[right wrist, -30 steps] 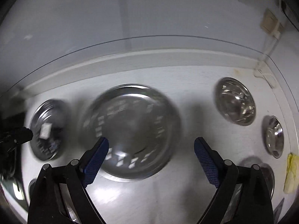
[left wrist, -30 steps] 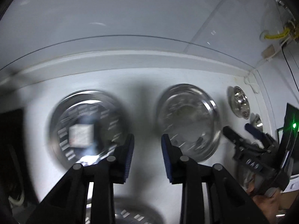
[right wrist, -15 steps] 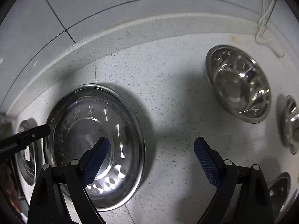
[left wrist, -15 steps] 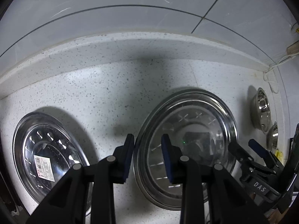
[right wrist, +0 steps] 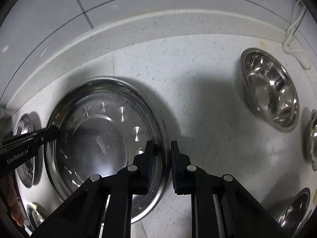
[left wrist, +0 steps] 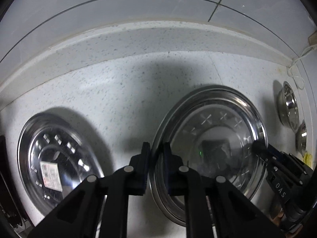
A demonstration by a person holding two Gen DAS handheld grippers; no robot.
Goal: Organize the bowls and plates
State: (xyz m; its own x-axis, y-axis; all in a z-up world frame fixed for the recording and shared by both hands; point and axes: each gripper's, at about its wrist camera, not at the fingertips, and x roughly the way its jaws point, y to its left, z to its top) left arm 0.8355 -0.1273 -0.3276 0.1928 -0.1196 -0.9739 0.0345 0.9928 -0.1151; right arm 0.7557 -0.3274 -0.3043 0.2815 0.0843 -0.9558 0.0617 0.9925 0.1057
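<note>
A large steel plate (left wrist: 216,136) lies on the speckled white counter; it also shows in the right wrist view (right wrist: 103,130). My left gripper (left wrist: 157,154) is shut on its left rim. My right gripper (right wrist: 162,152) is shut on its right rim and shows in the left wrist view (left wrist: 261,150) at the plate's right edge. My left gripper shows in the right wrist view (right wrist: 49,133) at the plate's left edge. A second steel plate (left wrist: 57,158) with a sticker lies to the left.
Steel bowls stand to the right: one large (right wrist: 271,89), one at the right edge (right wrist: 313,138), one at the bottom right (right wrist: 295,210). A small bowl (right wrist: 33,216) sits at the lower left. The counter's raised back ledge (left wrist: 158,37) and tiled wall are behind. A white cord (right wrist: 293,25) hangs at the right.
Both grippers came down and forward to the large plate. The right gripper closed from wide open onto the right rim; the left gripper closed onto the left rim.
</note>
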